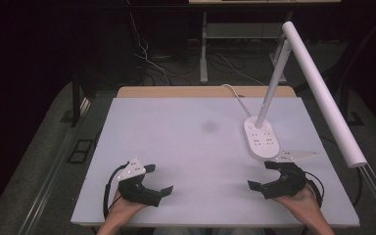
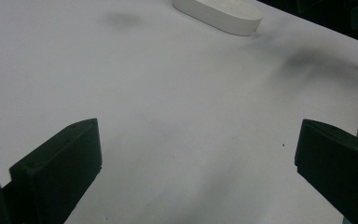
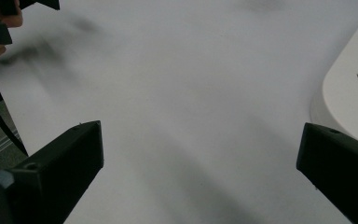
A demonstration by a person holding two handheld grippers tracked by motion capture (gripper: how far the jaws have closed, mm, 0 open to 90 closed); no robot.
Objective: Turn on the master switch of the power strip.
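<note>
Here I hold both grippers low over the white desk (image 1: 186, 142), left gripper (image 1: 160, 180) and right gripper (image 1: 260, 175) each with fingers spread, nothing between; the desk lamp's base (image 1: 262, 139) sits just beyond the right one.

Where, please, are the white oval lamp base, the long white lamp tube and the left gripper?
White oval lamp base (image 1: 261, 138): high view, top face.
Long white lamp tube (image 1: 323, 93): high view, mid-length.
Left gripper (image 1: 159, 180): high view, between fingers.

worktop (image 1: 176, 147): matt white, smooth | lamp base (image 1: 261, 139): smooth white plastic | left hand-held gripper (image 1: 159, 179): matt black plastic
</note>
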